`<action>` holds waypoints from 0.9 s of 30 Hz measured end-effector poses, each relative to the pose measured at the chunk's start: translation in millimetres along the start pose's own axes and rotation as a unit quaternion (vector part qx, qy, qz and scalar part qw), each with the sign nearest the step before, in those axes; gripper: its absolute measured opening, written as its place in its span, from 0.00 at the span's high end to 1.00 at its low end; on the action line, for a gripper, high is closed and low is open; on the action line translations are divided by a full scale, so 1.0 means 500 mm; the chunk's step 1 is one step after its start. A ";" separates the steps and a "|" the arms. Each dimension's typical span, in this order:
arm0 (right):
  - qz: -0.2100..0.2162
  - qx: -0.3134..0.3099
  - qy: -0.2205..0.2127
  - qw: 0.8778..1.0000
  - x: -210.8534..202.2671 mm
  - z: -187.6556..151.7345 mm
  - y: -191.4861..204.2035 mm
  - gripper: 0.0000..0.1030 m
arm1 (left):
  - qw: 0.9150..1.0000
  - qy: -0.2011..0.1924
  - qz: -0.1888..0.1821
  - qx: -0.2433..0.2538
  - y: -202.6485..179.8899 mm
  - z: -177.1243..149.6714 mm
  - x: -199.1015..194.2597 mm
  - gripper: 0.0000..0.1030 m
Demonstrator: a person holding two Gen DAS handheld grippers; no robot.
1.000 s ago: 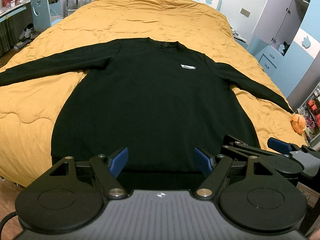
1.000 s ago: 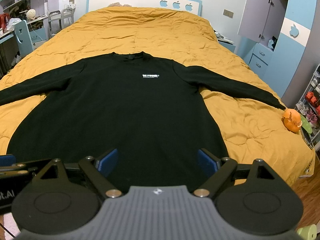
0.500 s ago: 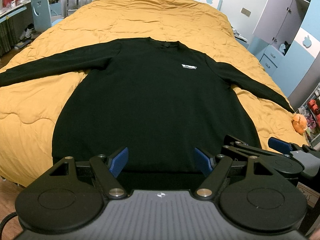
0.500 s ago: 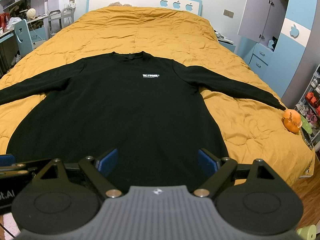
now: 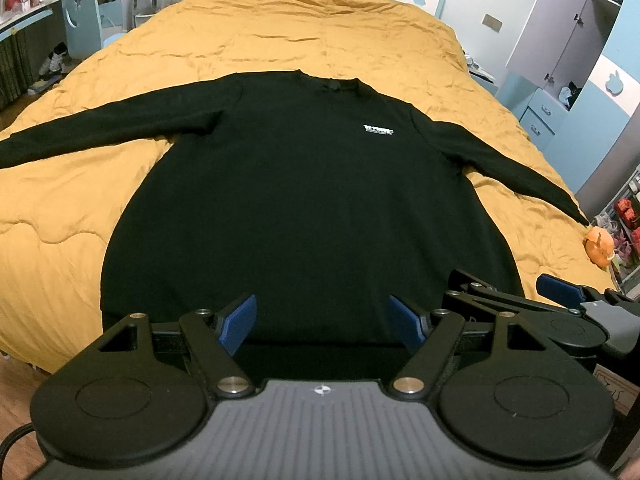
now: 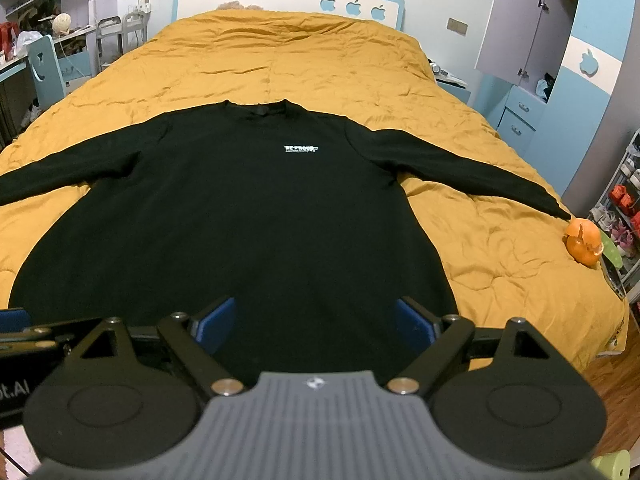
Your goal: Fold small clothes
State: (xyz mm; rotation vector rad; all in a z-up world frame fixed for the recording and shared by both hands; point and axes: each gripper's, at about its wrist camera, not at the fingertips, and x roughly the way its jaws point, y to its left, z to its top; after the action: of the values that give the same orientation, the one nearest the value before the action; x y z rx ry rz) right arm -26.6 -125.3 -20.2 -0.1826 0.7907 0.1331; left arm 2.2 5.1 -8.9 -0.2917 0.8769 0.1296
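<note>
While the black sweater point(image 5: 308, 208) lies flat on the bed point(image 5: 320, 40), left tool point(image 5: 322, 324) and right tool point(image 6: 316, 320) hover released.

Black sweater point(image 6: 224, 232) with white chest lettering point(image 6: 301, 148); mustard-yellow quilt point(image 6: 288, 60); blue gripper pads point(image 6: 214, 322); orange toy point(image 6: 584, 242).
</note>
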 end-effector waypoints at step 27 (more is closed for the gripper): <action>0.168 -0.109 -0.128 0.971 0.084 0.162 0.207 0.20 | 0.926 -0.181 -0.048 -0.327 0.540 0.061 0.051 0.15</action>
State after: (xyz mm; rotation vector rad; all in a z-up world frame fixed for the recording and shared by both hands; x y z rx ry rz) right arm 39.3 -5.1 -6.2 -0.2323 0.5429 0.5551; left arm -21.3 271.5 -63.5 -0.9058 0.4260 0.3756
